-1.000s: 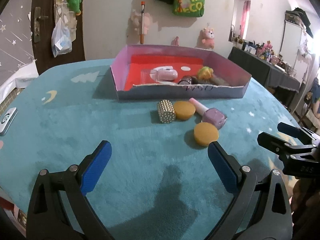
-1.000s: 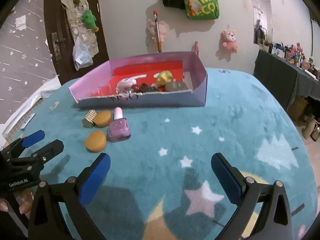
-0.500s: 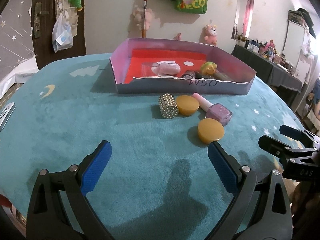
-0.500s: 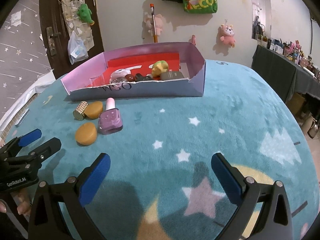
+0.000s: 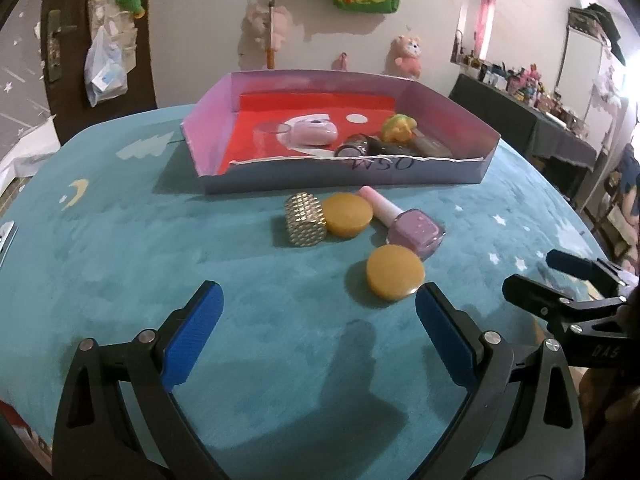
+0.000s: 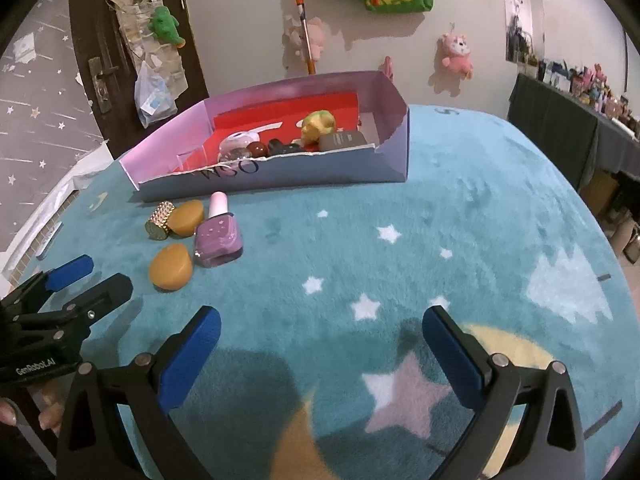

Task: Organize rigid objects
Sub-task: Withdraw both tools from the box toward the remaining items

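On the teal star rug, just in front of the lilac cardboard box point(image 5: 340, 172) point(image 6: 280, 172), lie a gold studded cylinder point(image 5: 305, 220) point(image 6: 159, 222), two amber discs point(image 5: 347, 215) point(image 5: 395, 272) point(image 6: 171, 267) and a purple nail-polish bottle point(image 5: 414, 232) point(image 6: 218, 236). Inside the box rest a pink case point(image 5: 313, 135), a yellow toy point(image 5: 398, 128) point(image 6: 318, 125) and dark bottles. My left gripper point(image 5: 319, 314) point(image 6: 80, 276) hangs open near the nearer disc. My right gripper point(image 6: 321, 342) point(image 5: 560, 280) is open above bare rug, right of the objects.
A dark door point(image 6: 120, 52) with hanging bags stands at the back left, and plush toys point(image 6: 456, 56) hang on the wall. A cluttered dark table point(image 5: 520, 112) is at the right. A white remote point(image 5: 6, 232) lies at the rug's left edge.
Both grippers have moved forward toward the loose objects and the box, which appear larger and closer. Both stay open; nothing was picked up.
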`<state>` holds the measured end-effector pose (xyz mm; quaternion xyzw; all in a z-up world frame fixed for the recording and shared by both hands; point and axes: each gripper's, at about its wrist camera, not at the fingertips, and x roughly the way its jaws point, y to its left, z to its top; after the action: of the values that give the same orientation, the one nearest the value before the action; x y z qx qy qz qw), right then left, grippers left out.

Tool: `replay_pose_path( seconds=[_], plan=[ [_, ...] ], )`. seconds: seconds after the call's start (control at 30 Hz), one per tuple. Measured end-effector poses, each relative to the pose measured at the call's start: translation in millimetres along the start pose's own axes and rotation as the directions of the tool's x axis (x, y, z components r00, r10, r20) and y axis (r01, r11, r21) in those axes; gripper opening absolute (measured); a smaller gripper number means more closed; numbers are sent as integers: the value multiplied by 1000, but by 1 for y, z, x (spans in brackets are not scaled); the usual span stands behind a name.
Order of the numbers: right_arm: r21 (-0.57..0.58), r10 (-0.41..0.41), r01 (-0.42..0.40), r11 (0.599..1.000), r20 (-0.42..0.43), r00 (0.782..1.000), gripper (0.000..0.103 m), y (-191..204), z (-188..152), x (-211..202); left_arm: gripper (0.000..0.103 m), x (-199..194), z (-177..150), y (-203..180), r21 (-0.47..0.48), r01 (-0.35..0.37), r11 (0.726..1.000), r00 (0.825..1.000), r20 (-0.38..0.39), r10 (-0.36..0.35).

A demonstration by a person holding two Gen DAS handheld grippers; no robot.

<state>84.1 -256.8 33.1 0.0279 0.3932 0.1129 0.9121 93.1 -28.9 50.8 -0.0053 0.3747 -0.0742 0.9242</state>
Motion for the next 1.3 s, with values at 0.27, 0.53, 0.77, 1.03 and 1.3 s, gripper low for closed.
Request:
replay_pose_path(
  seconds=[0.27, 0.53, 0.77, 1.03, 1.3],
  plan=[
    [25, -21, 21, 999, -7, 1000, 103, -20, 17, -2, 98, 29, 16, -10, 16, 16, 1000, 995, -102, -14],
    [33, -14, 15, 999, -22, 1000, 103, -21, 29, 7, 100, 30, 20, 4, 18, 21, 1000, 994, -103, -19],
    [-4, 5, -5, 1000, -24, 1000, 103, -11, 39, 16, 98, 21, 25, 9, 28, 108, 994, 988, -111, -104],
    [18, 12, -11, 1000, -25, 1000, 103, -17, 40, 15, 98, 45, 20, -19, 86, 110, 990, 980, -174, -94],
    [-2, 51, -51, 999, -43, 998, 103, -9, 44, 22, 98, 38, 17, 18, 45, 23, 999, 987, -161, -15]
  ],
)
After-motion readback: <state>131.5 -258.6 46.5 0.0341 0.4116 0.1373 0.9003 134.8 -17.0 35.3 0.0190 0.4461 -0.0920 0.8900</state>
